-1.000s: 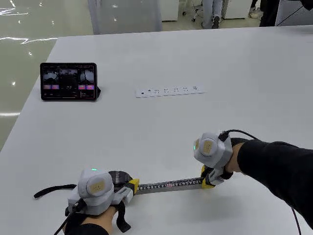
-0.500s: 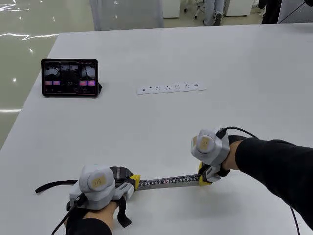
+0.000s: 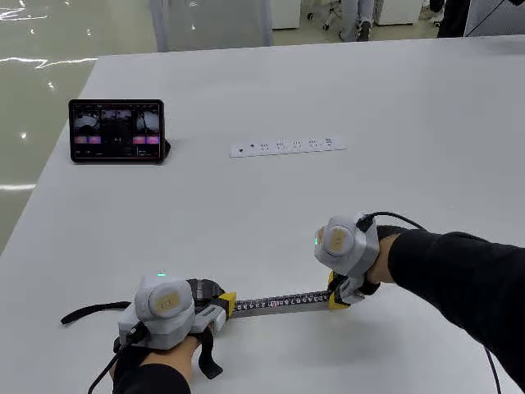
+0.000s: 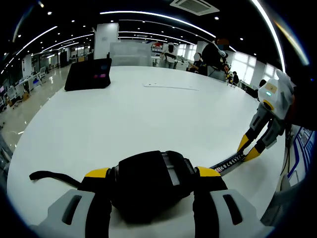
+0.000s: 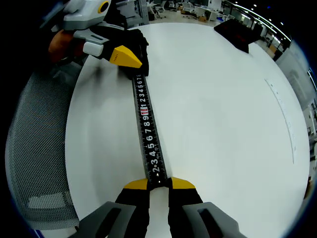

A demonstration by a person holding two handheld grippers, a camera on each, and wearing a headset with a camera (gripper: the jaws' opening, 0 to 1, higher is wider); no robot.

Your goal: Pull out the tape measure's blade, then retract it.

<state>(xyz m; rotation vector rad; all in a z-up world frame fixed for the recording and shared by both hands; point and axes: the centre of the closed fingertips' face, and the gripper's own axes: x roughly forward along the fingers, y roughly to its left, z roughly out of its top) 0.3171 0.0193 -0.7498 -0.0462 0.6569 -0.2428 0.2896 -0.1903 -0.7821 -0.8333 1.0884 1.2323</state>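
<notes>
A black tape measure case [image 4: 151,181] sits low on the white table, and my left gripper [image 4: 153,172] is shut on it, one yellow-tipped finger on each side. The case [image 3: 203,294] is at the front left in the head view, with a black wrist strap [image 3: 86,313] trailing left. The grey numbered blade [image 5: 146,134] runs out of the case to my right gripper [image 5: 159,183], which is shut on the blade's end. In the head view the blade [image 3: 279,303] stretches between the left gripper [image 3: 221,308] and the right gripper [image 3: 337,300].
A tablet [image 3: 116,131] stands propped at the back left of the table. A white power strip [image 3: 287,147] lies flat in the middle. The table's left edge [image 3: 49,164] drops to a glossy floor. People stand far behind.
My right gripper has moved left toward the case, so the exposed stretch of blade is shorter. The left gripper keeps its hold on the case in the same spot.
</notes>
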